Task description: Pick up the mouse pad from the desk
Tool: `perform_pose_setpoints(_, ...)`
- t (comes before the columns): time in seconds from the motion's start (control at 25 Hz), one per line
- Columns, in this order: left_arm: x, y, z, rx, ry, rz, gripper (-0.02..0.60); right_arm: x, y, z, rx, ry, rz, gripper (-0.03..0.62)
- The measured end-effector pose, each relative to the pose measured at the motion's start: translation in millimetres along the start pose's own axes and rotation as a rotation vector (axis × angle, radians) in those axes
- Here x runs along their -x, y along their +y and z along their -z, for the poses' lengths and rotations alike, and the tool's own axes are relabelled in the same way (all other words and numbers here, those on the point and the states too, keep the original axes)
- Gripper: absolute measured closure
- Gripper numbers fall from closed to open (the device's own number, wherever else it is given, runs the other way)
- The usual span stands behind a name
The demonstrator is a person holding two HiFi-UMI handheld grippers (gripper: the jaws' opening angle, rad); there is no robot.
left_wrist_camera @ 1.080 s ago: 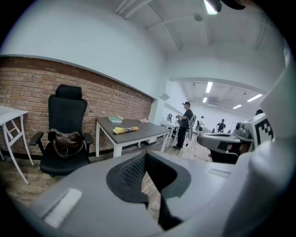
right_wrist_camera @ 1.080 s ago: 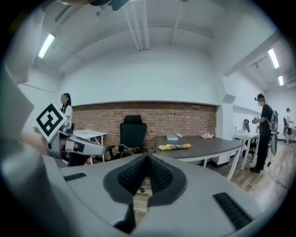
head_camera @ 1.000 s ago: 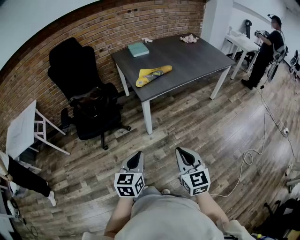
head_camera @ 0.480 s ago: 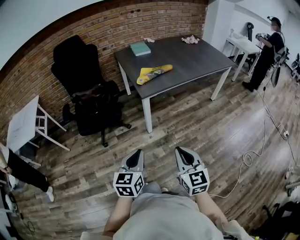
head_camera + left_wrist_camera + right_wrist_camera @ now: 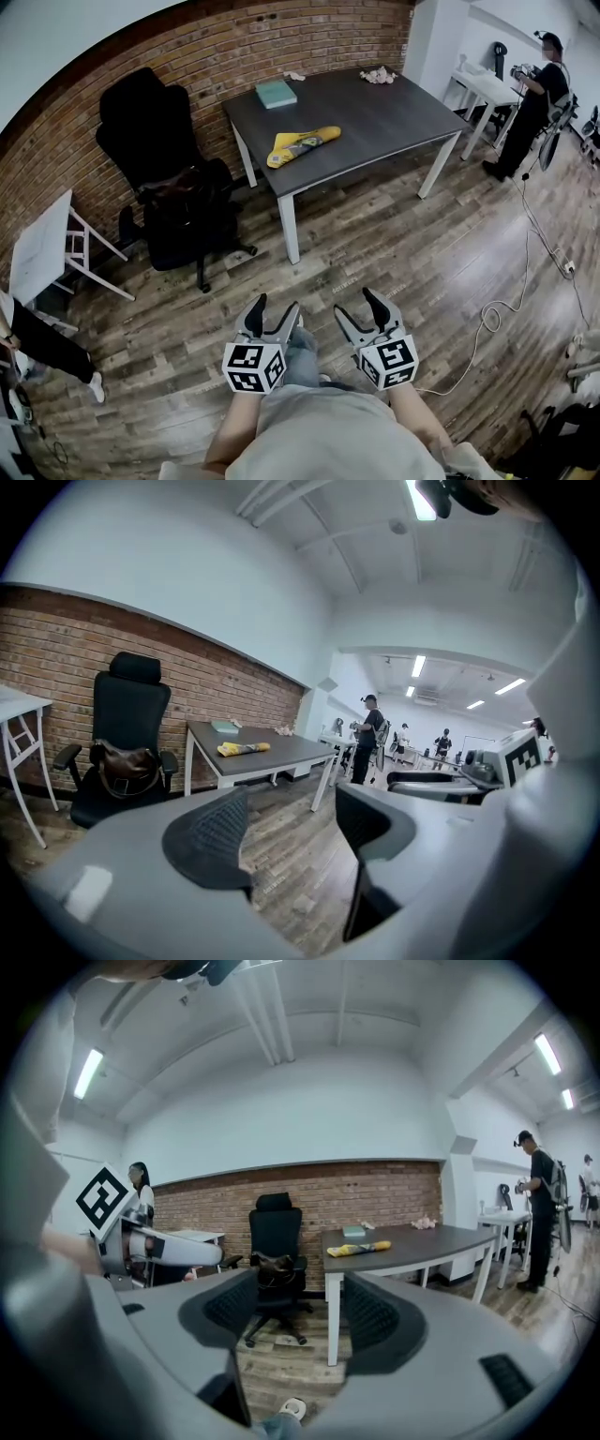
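Observation:
A dark grey desk (image 5: 394, 112) stands by the brick wall, well ahead of me. On it lie a flat teal rectangular pad (image 5: 276, 93) near the wall and a yellow folded item (image 5: 302, 144) toward the front edge. Both show in the left gripper view, the pad (image 5: 223, 727) and the yellow item (image 5: 242, 748), and in the right gripper view, the pad (image 5: 353, 1232) and the yellow item (image 5: 358, 1248). My left gripper (image 5: 274, 314) and right gripper (image 5: 358, 309) hang side by side over the wooden floor, far short of the desk. Their jaws have just been opening; both are open and empty.
A black office chair (image 5: 169, 178) with a dark bag on its seat stands left of the desk. A small white table (image 5: 42, 248) is at far left beside a person's leg (image 5: 47, 352). A person (image 5: 534, 94) stands at a white desk (image 5: 483, 84) at back right. A cable (image 5: 497, 309) trails on the floor.
Both grippers went from shut to open, with nothing between the jaws. They have stayed in about the same place over the floor.

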State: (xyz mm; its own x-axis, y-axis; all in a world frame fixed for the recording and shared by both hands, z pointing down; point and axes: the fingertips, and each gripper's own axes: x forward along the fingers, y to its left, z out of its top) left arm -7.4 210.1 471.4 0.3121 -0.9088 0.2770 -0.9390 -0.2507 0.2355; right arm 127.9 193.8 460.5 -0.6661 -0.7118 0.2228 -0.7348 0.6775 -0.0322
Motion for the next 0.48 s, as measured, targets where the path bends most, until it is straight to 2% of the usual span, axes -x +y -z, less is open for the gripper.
perform_pose_setpoints(0.08,-9.3,-0.7,-4.0,-0.001,0.001,0.01,0.286,-5.0,-7.0,-2.1,-0.011,-0.007,-0.004,0.283)
perform_pose_setpoints(0.24,-34.4,4.7,-11.6,-0.006,-0.001,0.022,0.268,-24.1,-23.8,-5.3,-0.045,-0.012,-0.018,0.275)
perform_pose_setpoints(0.48,-82.6,29.8,-29.3,-0.013,-0.01,0.034,0.267,-70.7,-52.2,-17.8,-0.04,-0.024,0.0,0.279)
